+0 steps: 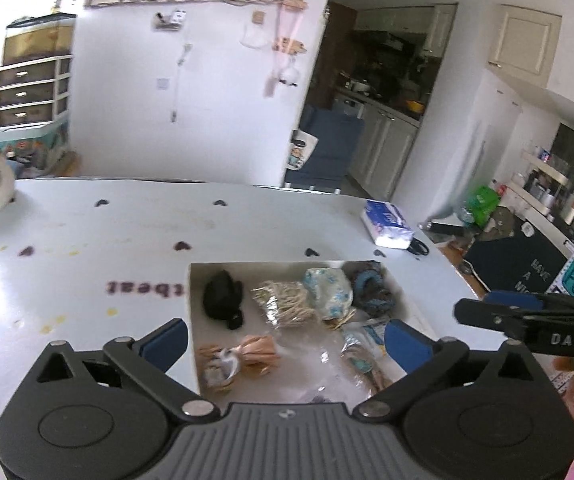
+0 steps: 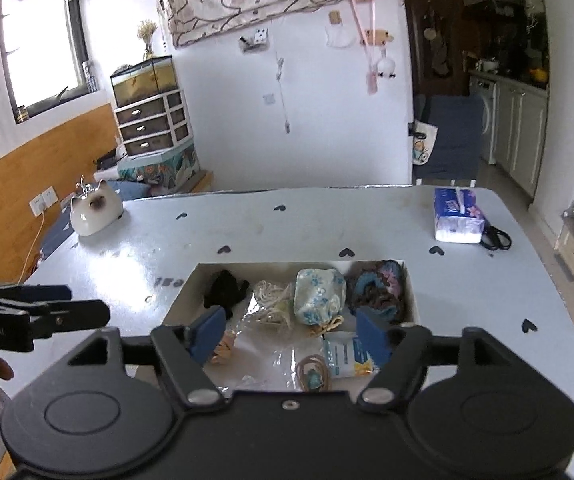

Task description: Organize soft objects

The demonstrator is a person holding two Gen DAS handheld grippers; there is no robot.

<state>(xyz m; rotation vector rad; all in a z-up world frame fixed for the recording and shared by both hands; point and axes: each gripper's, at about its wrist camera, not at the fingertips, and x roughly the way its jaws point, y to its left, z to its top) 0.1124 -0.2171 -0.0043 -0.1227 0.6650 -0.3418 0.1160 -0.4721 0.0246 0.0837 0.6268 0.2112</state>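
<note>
Left wrist view: both grippers' fingers [image 1: 169, 340] spread wide, empty, above the box [image 1: 195, 320] of soft objects [image 1: 329, 292].

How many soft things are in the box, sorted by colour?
Black: 1, the black bundle
Cream: 1, the string bundle
White with blue flowers: 1, the floral pouch
Blue and brown: 1, the crochet scrunchie
Peach: 1, the satin pouch
Total: 5 that I can tell apart; some packets in clear wrap lie near the front too.
</note>
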